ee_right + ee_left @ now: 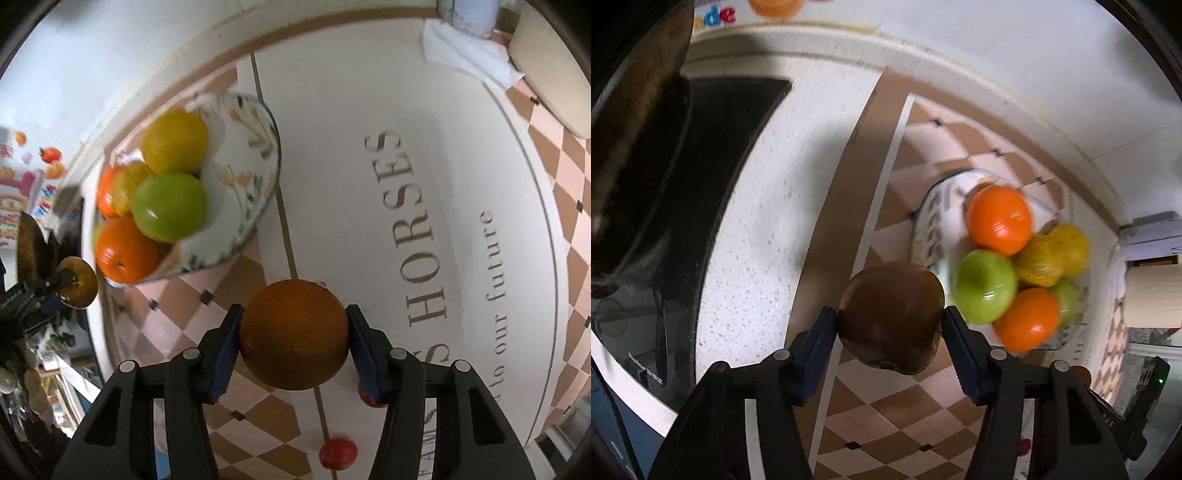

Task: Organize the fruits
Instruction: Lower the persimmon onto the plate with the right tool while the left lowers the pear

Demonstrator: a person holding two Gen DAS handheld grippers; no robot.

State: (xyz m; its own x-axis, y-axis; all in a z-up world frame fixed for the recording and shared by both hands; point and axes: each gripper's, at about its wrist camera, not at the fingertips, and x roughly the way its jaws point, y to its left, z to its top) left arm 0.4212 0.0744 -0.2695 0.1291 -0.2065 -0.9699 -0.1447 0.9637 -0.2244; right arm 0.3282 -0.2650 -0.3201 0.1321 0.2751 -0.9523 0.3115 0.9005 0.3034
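My left gripper is shut on a dark red-brown apple, held above the table left of the glass fruit bowl. The bowl holds oranges, a green apple and yellow fruit. My right gripper is shut on an orange, held over the tablecloth right of and below the bowl. The left gripper with its apple shows at the left edge of the right wrist view.
A small red fruit lies on the tablecloth below the held orange, and another red one peeks out behind my right finger. A dark pan sits at the left. The cloth carries printed lettering. A paper roll stands at the right.
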